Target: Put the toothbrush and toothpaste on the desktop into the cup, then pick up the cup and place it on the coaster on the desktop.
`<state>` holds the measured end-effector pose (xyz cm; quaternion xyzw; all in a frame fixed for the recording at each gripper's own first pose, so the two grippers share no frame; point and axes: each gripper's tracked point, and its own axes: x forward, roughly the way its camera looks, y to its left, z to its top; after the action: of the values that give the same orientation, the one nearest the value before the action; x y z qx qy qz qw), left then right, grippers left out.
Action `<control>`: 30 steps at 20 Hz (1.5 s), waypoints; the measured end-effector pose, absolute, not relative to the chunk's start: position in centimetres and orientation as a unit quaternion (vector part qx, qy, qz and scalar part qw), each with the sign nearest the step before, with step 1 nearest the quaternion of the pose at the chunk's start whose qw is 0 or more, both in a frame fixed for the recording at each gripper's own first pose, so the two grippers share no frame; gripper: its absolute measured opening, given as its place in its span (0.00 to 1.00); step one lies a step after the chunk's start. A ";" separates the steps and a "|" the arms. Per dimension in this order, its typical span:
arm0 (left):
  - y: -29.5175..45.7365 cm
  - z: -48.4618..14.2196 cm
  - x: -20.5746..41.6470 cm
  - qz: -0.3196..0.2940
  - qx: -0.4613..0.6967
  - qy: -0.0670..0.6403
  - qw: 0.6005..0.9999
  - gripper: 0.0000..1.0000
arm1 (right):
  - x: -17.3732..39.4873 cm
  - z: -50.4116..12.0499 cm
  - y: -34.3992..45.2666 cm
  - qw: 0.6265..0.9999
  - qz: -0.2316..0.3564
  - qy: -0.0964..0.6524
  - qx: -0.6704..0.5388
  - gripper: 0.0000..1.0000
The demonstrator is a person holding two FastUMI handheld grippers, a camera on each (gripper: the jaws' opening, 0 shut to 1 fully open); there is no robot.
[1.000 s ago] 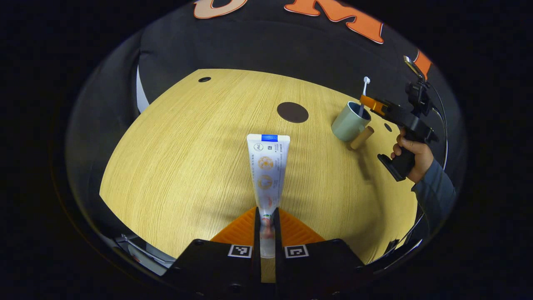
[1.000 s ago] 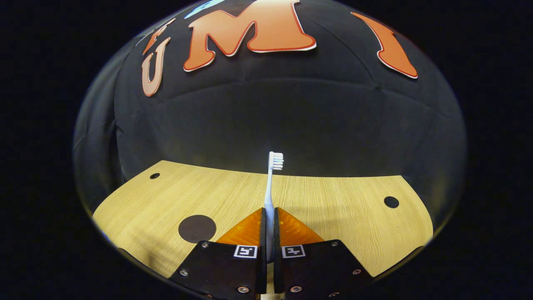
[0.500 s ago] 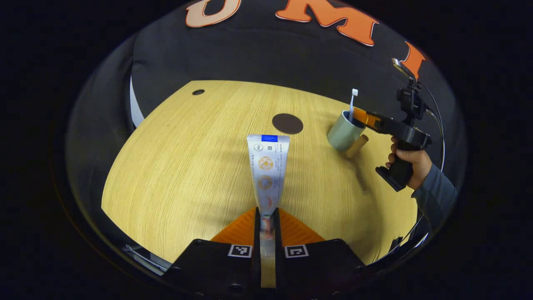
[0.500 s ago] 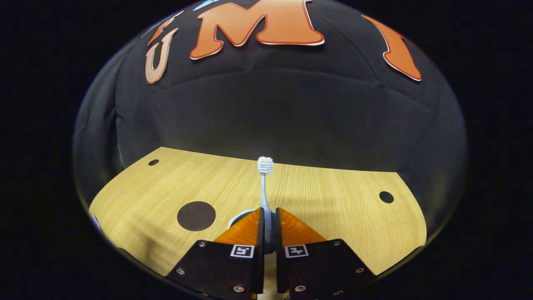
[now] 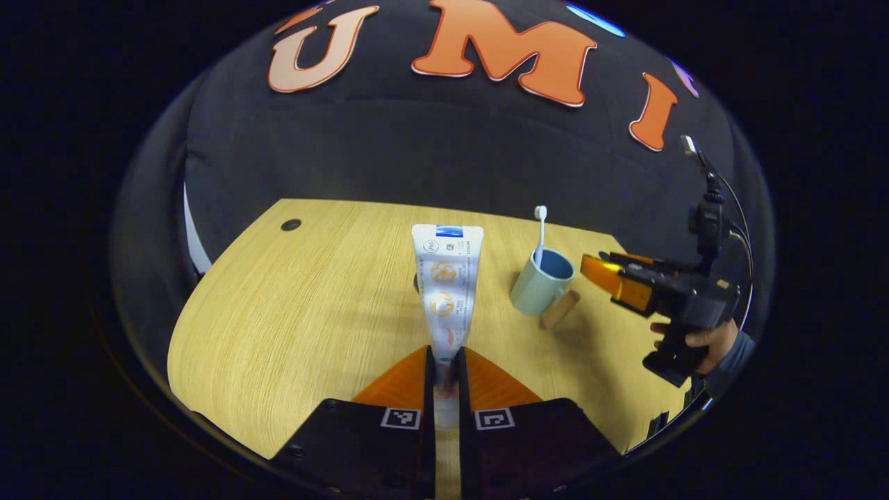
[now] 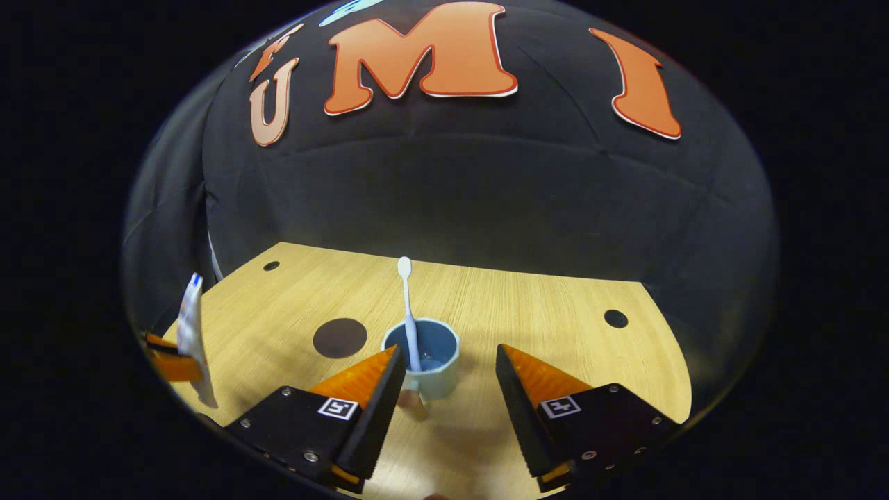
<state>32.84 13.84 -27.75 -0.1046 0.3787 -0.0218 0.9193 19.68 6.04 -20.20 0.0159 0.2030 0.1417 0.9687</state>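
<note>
Toothbrush [image 6: 408, 312]: stands in the cup, head up, leaning on the rim at about 11 o'clock – free of both grippers.
Cup [image 6: 425, 361]: pale green outside, blue inside, upright on the desktop [image 6: 555, 326]; a stubby wooden handle [image 5: 558, 310] sticks out at 5 o'clock in the left gripper view.
Right gripper [image 6: 450, 378]: jaws spread wide, empty, one on each side of the cup and just short of it. In the left gripper view it sits at 3 o'clock from the cup, held by a hand [image 5: 703, 340].
Left gripper [image 5: 445, 368]: jaws pinching the toothpaste at its cap end, tube pointing to 12 o'clock off the desktop.
Toothpaste [image 5: 444, 278]: white tube, blue band at the flat crimp, orange round emblems; also seen edge-on at 9 o'clock in the right gripper view.
Coaster [image 6: 339, 337]: dark disc, flat, at 10 o'clock from the cup, near but apart.
Handling, tube: likely light and soft-walled – a hard pinch mid-body would dent it; the stiffer cap end is the safer hold, as now.
Handling, cup: likely rigid, smooth, top-heavy with the brush; take it by the wall or the handle, kept upright.
Writing: small print and a code square near the crimp, too small to read; no brand legible.
Square markers: black-and-white tags on each gripper's fingers.
</note>
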 end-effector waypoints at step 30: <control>-2.3 -30.8 53.1 -0.105 -0.079 0.061 0.989 0.13 | 8.7 -24.5 -2.5 0.972 0.085 0.218 0.035 0.86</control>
<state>53.13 -2.30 -30.82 -0.0794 0.0612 -0.1047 0.9894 8.65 -2.46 -24.52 0.0352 0.2178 0.0852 0.9716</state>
